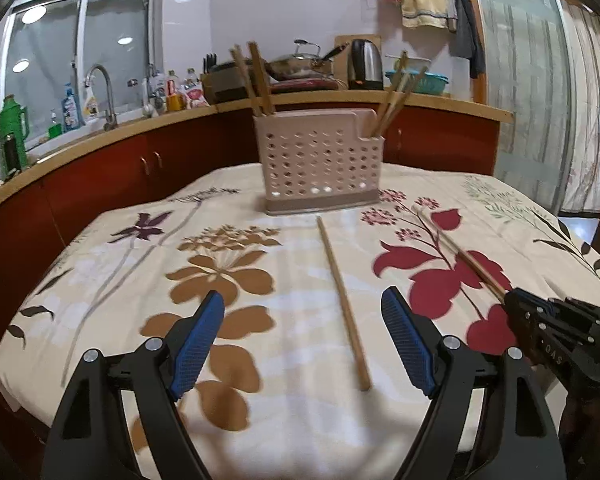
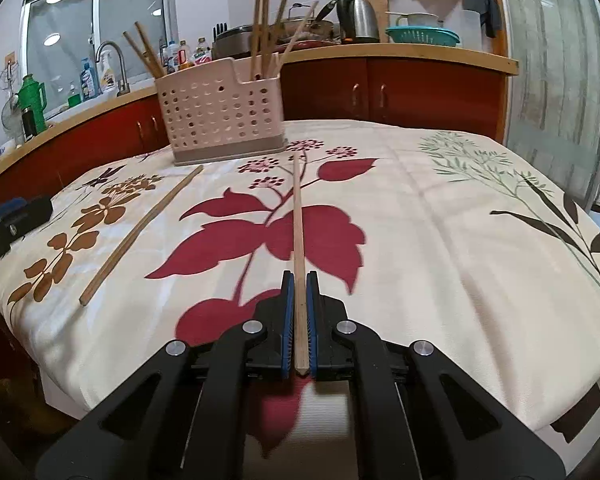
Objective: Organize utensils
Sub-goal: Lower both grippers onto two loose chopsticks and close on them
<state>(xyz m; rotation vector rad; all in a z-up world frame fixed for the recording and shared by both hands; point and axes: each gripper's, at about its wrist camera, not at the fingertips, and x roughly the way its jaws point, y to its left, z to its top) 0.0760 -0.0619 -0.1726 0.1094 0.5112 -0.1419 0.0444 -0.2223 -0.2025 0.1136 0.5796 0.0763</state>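
Floral-clothed surface with utensil holder, two chopsticks out, two tongs.

Pink perforated utensil holder is stood at the far middle of the surface, chopsticks upright in its left and right compartments. Left tongs are held wide open above the cloth, nothing gripped. Right tongs are clamped on a held chopstick, pointed toward the holder. A loose chopstick is laid flat between the left tongs' open jaws.
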